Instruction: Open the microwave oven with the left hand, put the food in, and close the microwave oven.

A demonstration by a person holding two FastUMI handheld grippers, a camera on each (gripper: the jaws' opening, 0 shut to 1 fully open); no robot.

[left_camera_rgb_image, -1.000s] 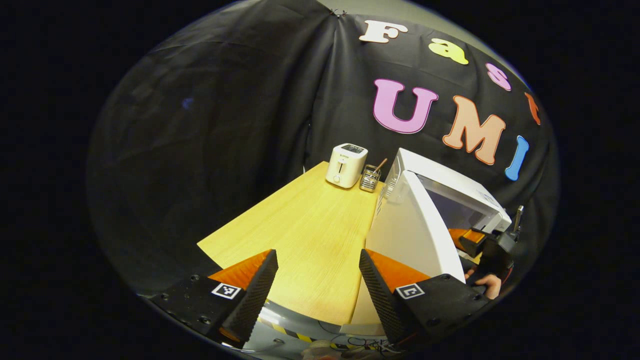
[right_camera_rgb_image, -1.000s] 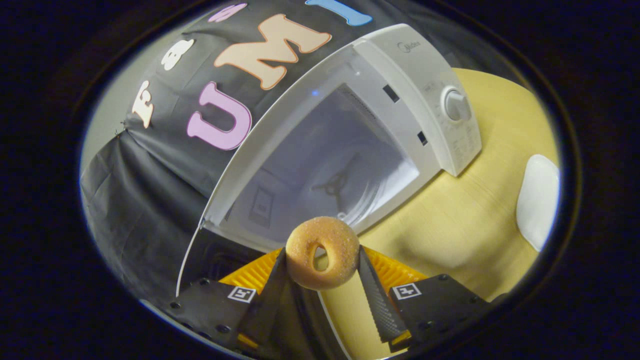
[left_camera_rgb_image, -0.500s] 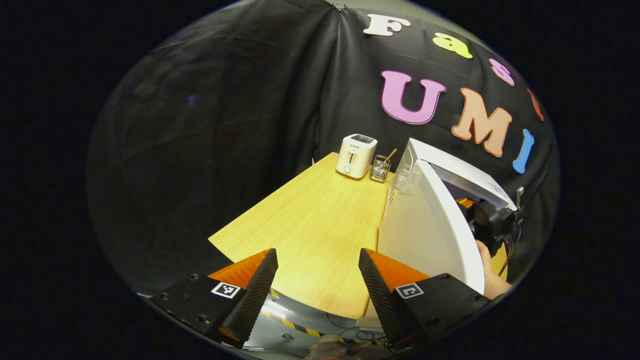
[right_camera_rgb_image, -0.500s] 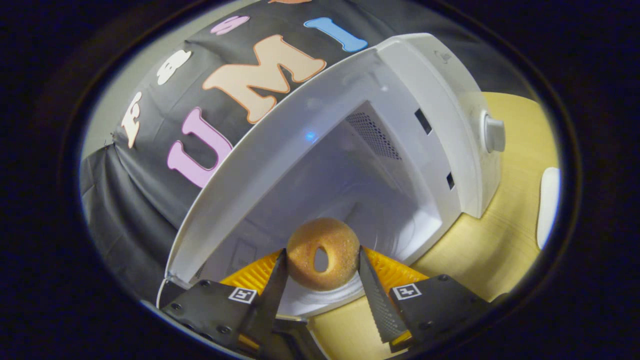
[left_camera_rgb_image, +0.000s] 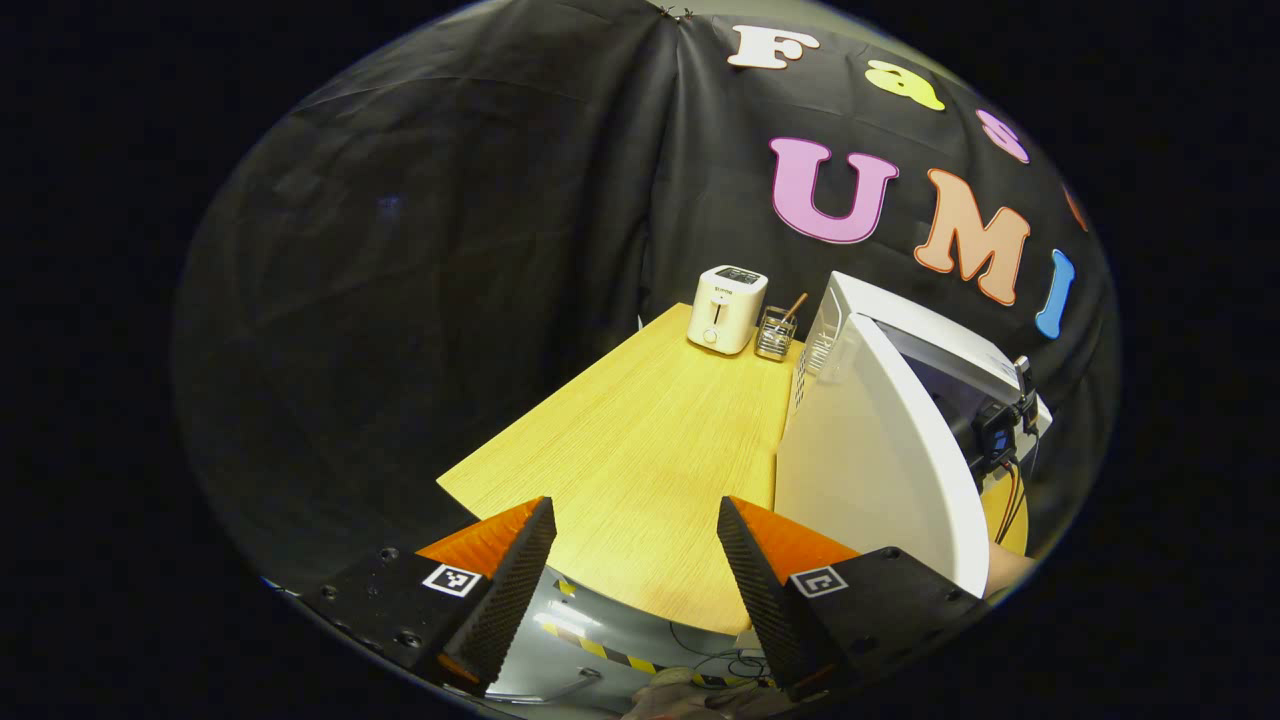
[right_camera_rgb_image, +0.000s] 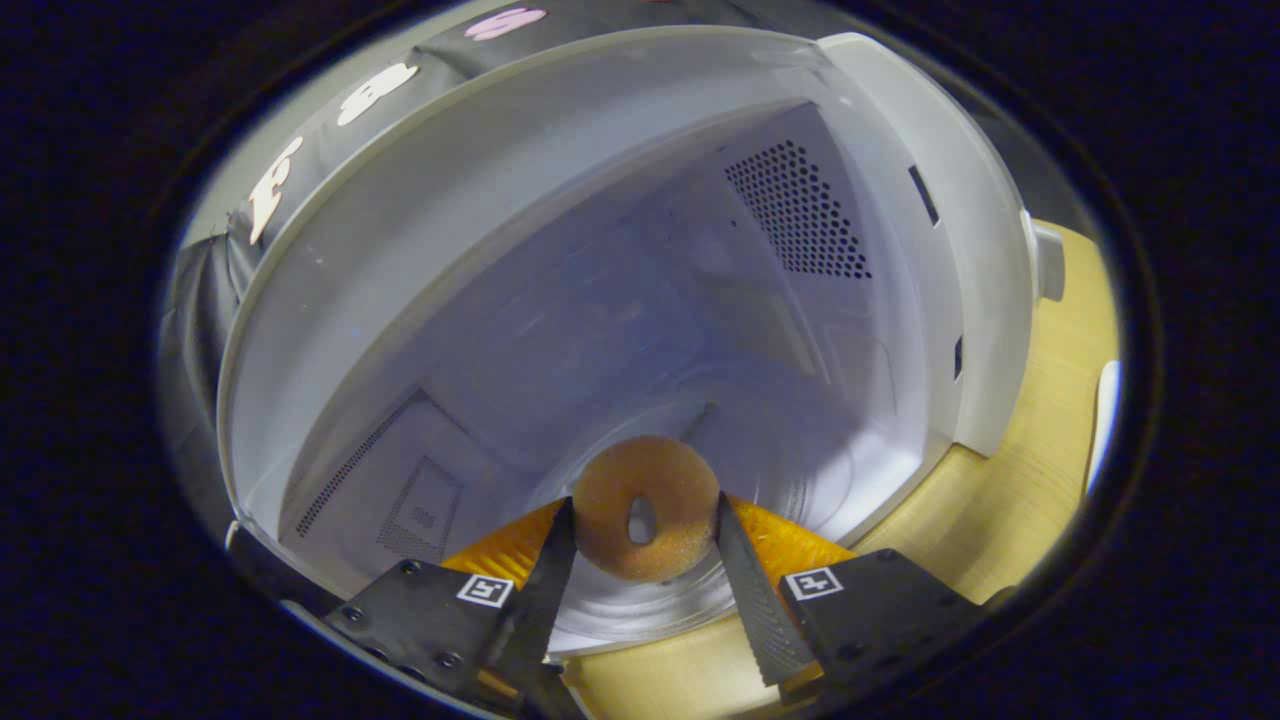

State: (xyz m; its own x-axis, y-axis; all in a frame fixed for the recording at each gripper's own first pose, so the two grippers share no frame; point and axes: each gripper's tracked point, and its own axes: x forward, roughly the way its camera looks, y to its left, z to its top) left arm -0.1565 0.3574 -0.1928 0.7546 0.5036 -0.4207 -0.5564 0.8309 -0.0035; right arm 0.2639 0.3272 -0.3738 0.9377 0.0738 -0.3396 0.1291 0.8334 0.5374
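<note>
My right gripper pinches a sugared doughnut by its outer rim, one finger on each side, the hole facing the camera. It hangs just inside the microwave oven, above the glass turntable. I judge it light, soft and crumbly, so a squeeze harder than this could dent it; the rim is the right place to hold. My left gripper hangs spread and empty over the near edge of the wooden table, beside the open door; a toaster stands at the back.
</note>
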